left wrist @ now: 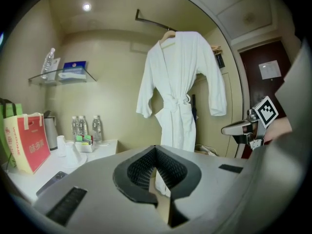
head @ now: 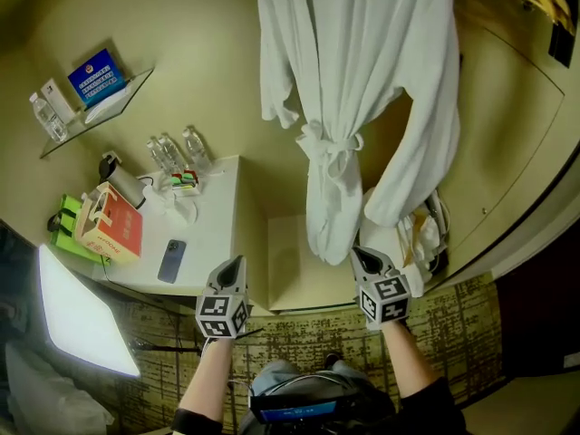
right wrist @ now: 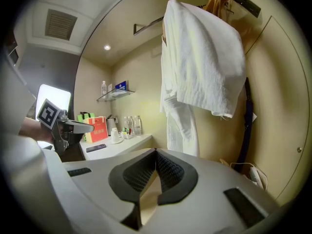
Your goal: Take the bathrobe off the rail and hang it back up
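My left gripper (head: 236, 263) has its jaws closed, pad against pad, with nothing between them; it hangs just off the front edge of the table (head: 217, 234). My right gripper (head: 363, 256), jaws likewise pressed together and empty, sits further to the right of the table, below the hem of the bathrobe (head: 337, 107). The white bathrobe hangs on a hanger (left wrist: 168, 34) from the rail (left wrist: 148, 21), against the wall to the right of the table, its belt tied at the waist. Both grippers are apart from it. On the table stand three water bottles (head: 174, 150) at the back, a red paper bag (head: 111, 225) at its left end and a dark phone (head: 171, 260) near its front edge
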Demonstrator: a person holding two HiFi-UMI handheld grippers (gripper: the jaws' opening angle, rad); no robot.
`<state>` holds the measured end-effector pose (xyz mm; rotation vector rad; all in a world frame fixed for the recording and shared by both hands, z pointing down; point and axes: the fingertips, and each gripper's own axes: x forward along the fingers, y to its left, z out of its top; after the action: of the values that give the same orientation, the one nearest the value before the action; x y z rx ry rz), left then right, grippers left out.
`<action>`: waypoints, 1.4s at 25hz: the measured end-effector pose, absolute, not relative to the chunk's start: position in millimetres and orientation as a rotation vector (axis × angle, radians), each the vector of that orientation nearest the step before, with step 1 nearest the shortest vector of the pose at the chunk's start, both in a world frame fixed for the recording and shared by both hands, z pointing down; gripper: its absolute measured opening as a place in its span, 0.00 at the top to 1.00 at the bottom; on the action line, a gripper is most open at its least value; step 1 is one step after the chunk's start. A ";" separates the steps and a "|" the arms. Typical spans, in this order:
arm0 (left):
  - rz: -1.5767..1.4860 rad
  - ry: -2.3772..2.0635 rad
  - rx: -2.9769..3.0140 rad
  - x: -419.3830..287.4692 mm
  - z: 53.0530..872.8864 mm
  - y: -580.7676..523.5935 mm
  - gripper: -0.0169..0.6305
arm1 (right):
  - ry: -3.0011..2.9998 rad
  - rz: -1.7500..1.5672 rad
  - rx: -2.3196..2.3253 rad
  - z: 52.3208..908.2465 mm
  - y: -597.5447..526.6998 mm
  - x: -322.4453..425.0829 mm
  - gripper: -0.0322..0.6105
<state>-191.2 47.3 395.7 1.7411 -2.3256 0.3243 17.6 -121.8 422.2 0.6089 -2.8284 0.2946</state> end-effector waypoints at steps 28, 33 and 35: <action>0.283 -1.838 2.426 -208.6 347.5 -155.5 0.97 | -2.801 0.205 0.939 335.2 -144.9 -59.7 0.91; 0.232 -1.922 2.485 -215.7 299.0 -176.8 0.97 | -2.855 0.003 0.895 277.1 -160.4 -77.5 0.91; 0.195 -1.984 2.528 -221.9 263.4 -188.6 0.97 | -2.881 -0.148 0.925 243.8 -173.9 -78.7 0.91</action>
<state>-221.9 -188.6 263.4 2.5285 -1.9836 0.1952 -78.7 -173.9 243.8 0.9246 -2.8807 -0.1482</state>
